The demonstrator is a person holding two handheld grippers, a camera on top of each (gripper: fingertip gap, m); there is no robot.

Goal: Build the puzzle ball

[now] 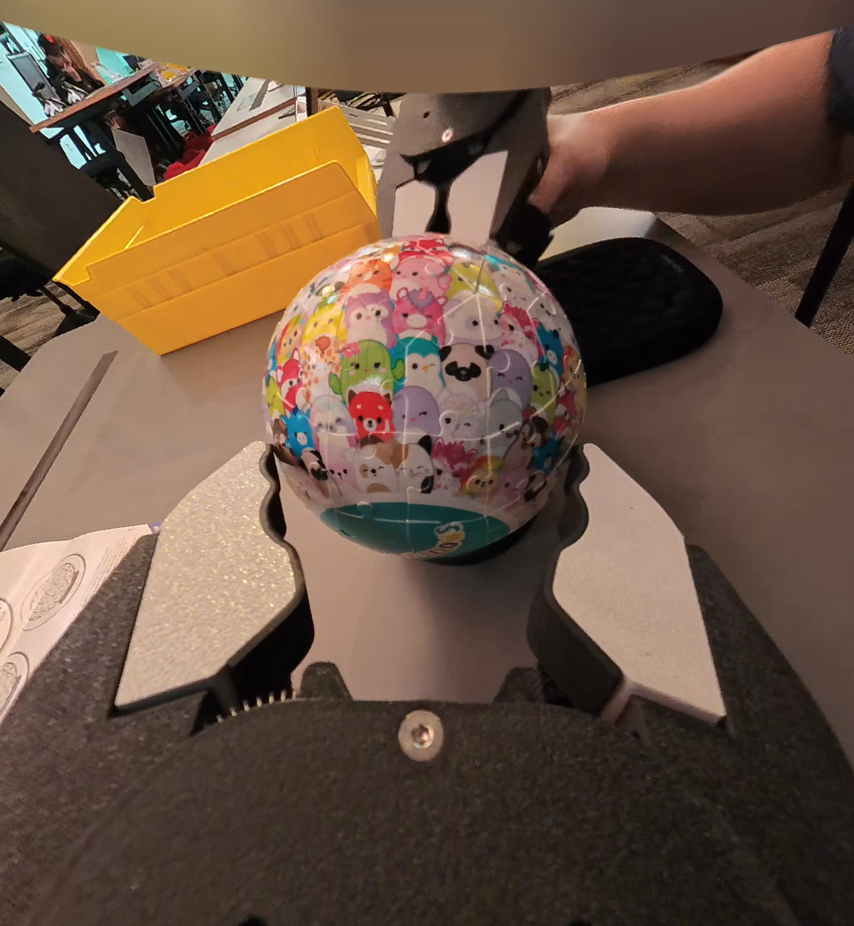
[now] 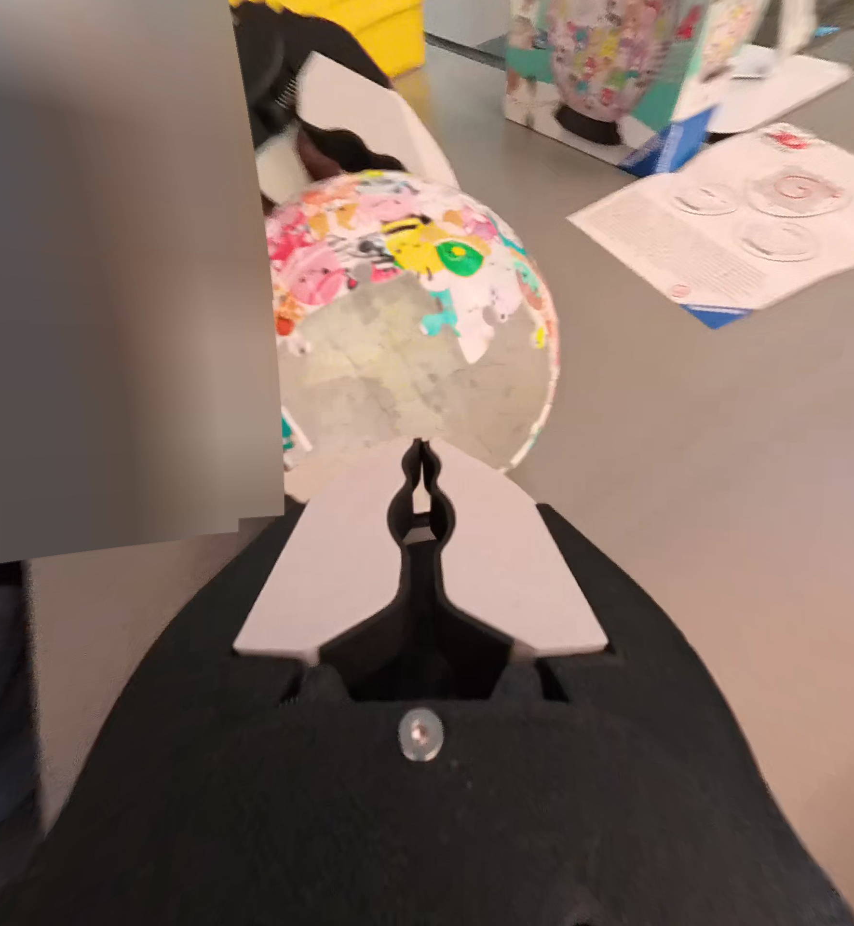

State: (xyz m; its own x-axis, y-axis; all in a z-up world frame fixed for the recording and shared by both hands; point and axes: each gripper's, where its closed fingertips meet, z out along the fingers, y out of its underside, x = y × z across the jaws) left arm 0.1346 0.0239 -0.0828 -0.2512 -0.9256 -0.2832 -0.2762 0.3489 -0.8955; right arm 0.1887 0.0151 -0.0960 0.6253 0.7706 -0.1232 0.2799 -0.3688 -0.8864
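Observation:
The puzzle ball [image 1: 425,381], covered in colourful cartoon animals with a teal patch low down, sits between the fingers of my left gripper [image 1: 424,466]. Both pads [image 1: 270,466] press its lower sides, so the wide-spread jaws are shut on it. In the right wrist view the ball [image 2: 414,260] shows a large gap in its shell with the grey inside [image 2: 414,381] visible. My right gripper [image 2: 420,448] is shut, tips together at the edge of that gap, with nothing seen between them. It also shows in the left wrist view [image 1: 440,225], pointing down at the ball's far top.
A yellow bin [image 1: 224,250] stands at the back left and a black pouch [image 1: 630,300] behind the ball. An instruction sheet [image 1: 24,626] lies at the near left, also in the right wrist view [image 2: 745,225]. The puzzle box [image 2: 610,75] stands beyond. A person's arm [image 1: 690,140] reaches in. Left tips to right tips: about 7 centimeters.

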